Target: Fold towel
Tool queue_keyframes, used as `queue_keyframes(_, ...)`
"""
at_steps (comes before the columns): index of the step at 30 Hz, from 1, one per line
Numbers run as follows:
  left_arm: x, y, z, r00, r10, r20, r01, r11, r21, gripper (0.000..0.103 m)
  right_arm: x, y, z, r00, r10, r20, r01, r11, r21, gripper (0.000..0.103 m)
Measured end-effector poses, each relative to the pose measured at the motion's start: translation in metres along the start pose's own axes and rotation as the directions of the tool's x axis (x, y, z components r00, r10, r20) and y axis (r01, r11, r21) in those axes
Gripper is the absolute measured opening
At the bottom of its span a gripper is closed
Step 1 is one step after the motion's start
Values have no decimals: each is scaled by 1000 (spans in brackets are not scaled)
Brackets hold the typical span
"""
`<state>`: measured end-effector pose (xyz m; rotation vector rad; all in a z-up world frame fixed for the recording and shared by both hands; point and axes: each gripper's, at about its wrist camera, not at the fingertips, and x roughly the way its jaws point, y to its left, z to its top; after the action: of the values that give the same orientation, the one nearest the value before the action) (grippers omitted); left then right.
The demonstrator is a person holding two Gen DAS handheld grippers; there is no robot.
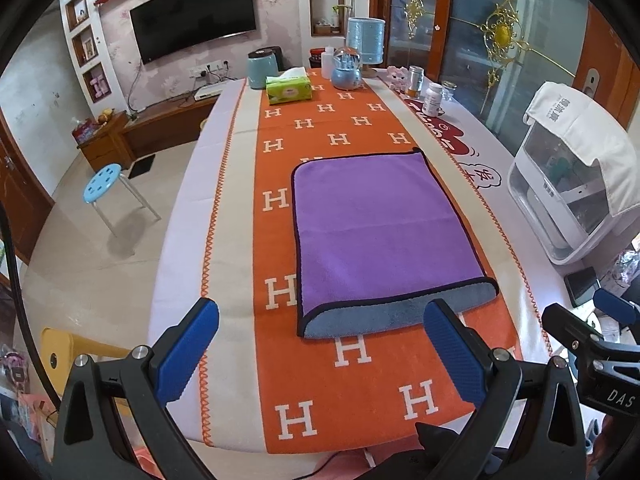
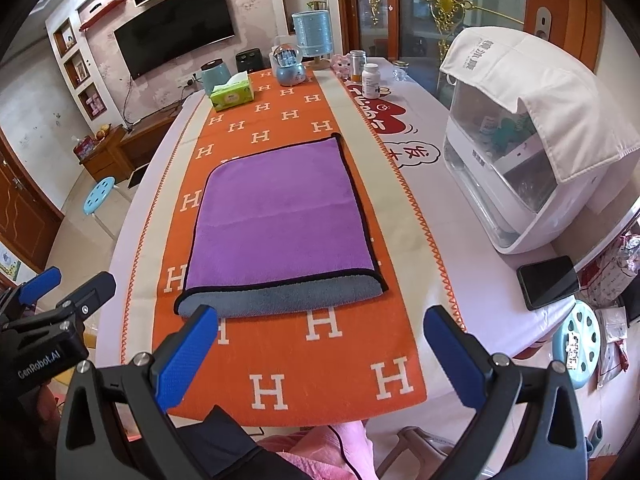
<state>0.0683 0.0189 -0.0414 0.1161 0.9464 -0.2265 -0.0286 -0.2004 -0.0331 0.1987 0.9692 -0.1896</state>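
Observation:
A purple towel with a black hem lies flat on the orange runner, folded over once so its grey underside shows along the near edge. It also shows in the right wrist view. My left gripper is open and empty, held above the table just short of the towel's near edge. My right gripper is open and empty, also just short of the near edge. Each gripper shows at the side of the other's view.
A green tissue box, a kettle, a snow globe, a blue canister and bottles stand at the far end. A white appliance and a phone sit on the right. Blue stools stand on the floor.

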Motion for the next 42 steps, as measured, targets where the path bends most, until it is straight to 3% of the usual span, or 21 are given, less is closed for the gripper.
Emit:
queue_keyframes(8,19,2,6,998,-46,-32,46,999,-6,102,10,-4,2,1000,18,21,-18,999,-29,103)
queue_keyframes(20,68,1,19,993,-84,-77,85,996,17,102,46,-13,16,995,82,56,-69,978,-199,102)
queue_keyframes(36,161,5,14,974,-77,-215,89,995,48,102,123,-34,15,983,184,-16,-179,931,-318,102)
queue_keyframes(42,189,4,13,962,-91,-257,110,992,58,102,148,-40,12,982,178,-70,-191,924,-331,99)
